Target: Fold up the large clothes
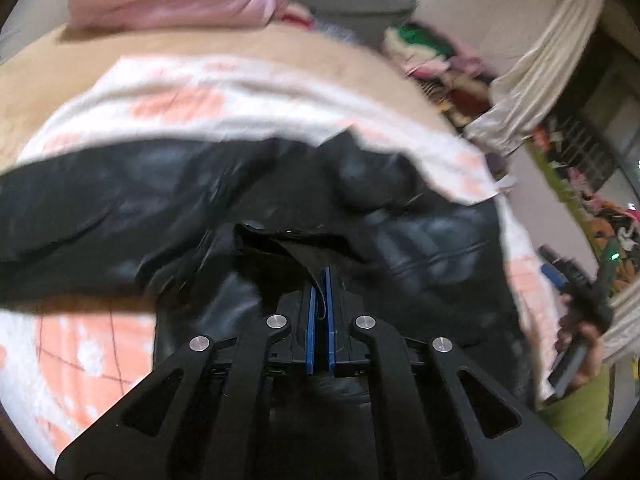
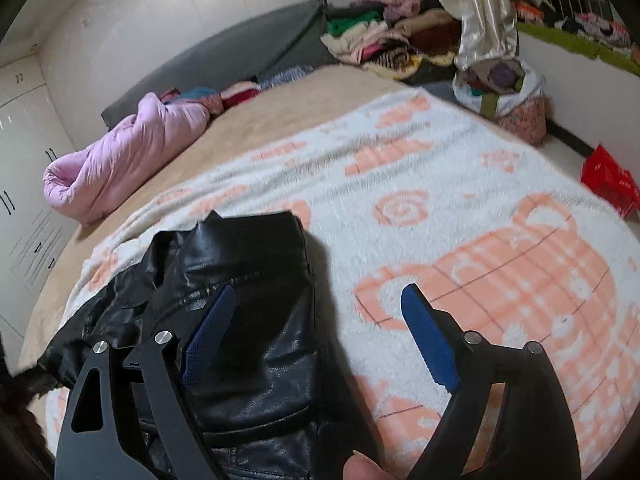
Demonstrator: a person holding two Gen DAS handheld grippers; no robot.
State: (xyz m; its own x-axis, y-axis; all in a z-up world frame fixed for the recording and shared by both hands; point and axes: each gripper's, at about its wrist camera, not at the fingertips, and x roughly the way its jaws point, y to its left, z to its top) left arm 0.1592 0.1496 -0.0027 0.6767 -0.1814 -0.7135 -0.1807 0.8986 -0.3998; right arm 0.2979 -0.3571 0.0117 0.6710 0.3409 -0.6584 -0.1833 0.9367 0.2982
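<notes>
**Mia:** Jacket first — the black leather jacket (image 2: 256,320) lies on the white-and-orange blanket (image 2: 460,208) on the bed, right under both grippers. It is bunched up, not flat.

**Ben:** What is the left gripper (image 1: 320,280) doing?

**Mia:** Its two blue pads are pressed together, and a thin flap of the jacket's black cloth is pinched between them. That picture is blurry, so I can't say which part of the jacket the flap is.

**Ben:** And the right gripper (image 2: 316,296)?

**Mia:** Its jaws are spread wide and hold nothing. One blue finger (image 2: 208,332) is over the jacket, the other is over the bare blanket.

**Ben:** What could go wrong?

**Mia:** I think the leather looks shiny and slippery. The left one has only a small bit, so a hard pull could make it slide out. If the right gripper closes where it is, it might grab the fuzzy blanket too — then the blanket would lift along with the jacket.

**Ben:** What's farther back?

**Mia:** A pink puffy coat (image 2: 124,156) lies on the tan sheet (image 2: 280,108), well apart from the jacket. Behind that is a gray headboard (image 2: 248,52) and a pile of bright clothes (image 2: 384,36) by the wall.
</notes>
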